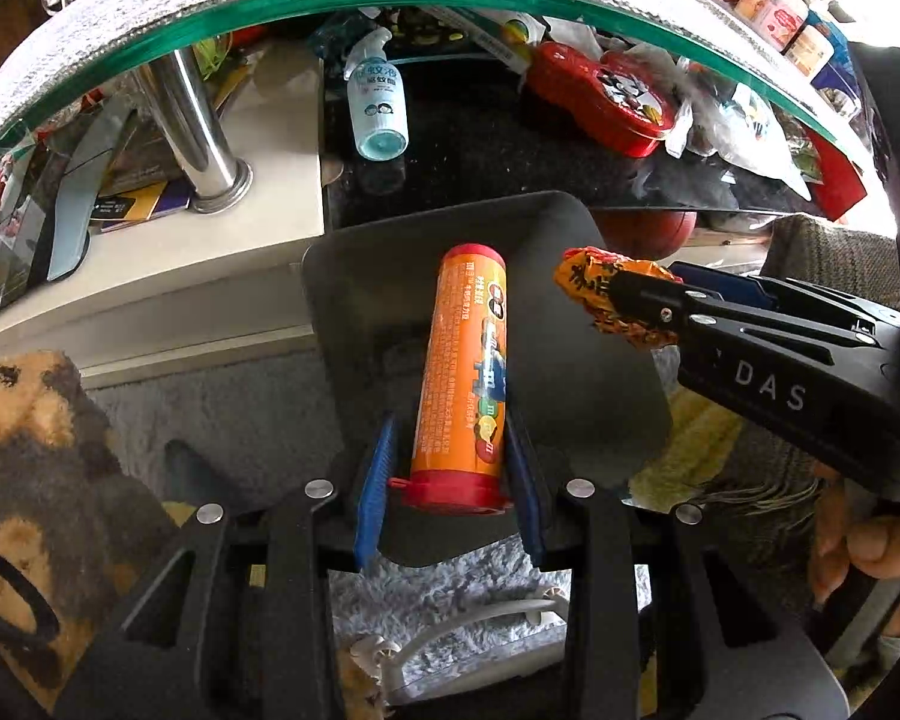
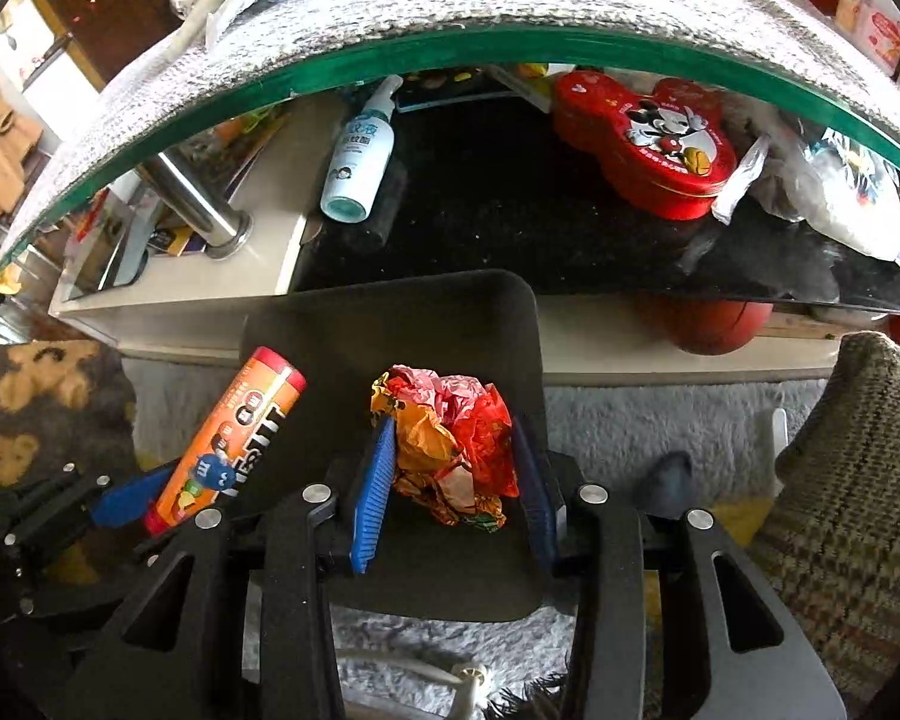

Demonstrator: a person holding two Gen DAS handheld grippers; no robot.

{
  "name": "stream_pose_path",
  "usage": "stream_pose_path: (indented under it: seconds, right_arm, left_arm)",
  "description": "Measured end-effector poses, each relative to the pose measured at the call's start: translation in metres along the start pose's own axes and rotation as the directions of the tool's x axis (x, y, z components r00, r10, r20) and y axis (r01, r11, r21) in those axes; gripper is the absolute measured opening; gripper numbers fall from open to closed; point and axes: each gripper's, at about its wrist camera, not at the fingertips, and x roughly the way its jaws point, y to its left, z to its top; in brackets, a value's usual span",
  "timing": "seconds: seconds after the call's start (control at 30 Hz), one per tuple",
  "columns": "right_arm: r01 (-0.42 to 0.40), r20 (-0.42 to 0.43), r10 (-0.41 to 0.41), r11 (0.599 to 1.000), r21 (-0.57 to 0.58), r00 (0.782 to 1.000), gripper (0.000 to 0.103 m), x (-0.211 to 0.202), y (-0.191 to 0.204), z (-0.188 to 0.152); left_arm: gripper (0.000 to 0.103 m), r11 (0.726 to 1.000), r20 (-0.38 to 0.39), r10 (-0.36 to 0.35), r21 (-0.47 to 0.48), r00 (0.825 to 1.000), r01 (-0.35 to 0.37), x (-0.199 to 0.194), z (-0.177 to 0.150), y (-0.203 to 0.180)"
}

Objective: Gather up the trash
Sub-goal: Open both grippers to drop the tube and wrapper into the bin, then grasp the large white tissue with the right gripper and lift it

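Below the green glass edge of the surface (image 2: 450, 45), the dark grey plastic bin (image 2: 342, 324) gapes: above its mouth the left hand-held gripper (image 1: 450, 468) clamps an orange candy tube (image 1: 465, 372), and the right hand-held gripper (image 2: 456, 468) brackets a crumpled orange-red wrapper (image 2: 450, 450).

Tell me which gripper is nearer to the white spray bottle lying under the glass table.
Left, but only slightly. The left gripper, holding the orange tube, sits almost straight below the spray bottle. The right gripper, with the crumpled wrapper, sits further right.
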Motion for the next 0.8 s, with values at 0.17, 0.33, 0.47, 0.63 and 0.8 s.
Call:
stream_pose_path:
  seconds: [0.17,0.33,0.47,0.63,0.8]
  right_arm:
    - [0.012,0.036,-0.013,1.000,0.024,0.999,0.067,-0.009,-0.006,0.006]
    - [0.029,0.108,-0.035,0.998,0.055,0.994,0.074,-0.036,-0.017,0.014]
    - [0.007,0.202,-0.024,0.997,0.083,0.979,0.074,-0.074,-0.027,0.028]
    - [-0.001,0.303,-0.025,0.996,0.085,0.953,0.074,-0.117,-0.034,0.047]
    - [0.006,0.367,-0.031,0.998,0.067,0.930,0.074,-0.146,-0.037,0.070]
  left_arm:
    - [0.058,1.000,0.020,0.031,-0.006,0.999,-0.030,-0.007,0.005,0.001]
    - [0.070,0.998,0.078,0.057,-0.009,0.995,-0.057,-0.033,0.010,0.007]
    - [0.076,0.997,0.145,0.070,-0.017,0.987,-0.069,-0.065,0.019,0.012]
    - [0.078,0.997,0.240,0.081,-0.026,0.967,-0.077,-0.109,0.036,0.021]
    - [0.080,0.995,0.309,0.095,-0.028,0.946,-0.091,-0.139,0.056,0.028]
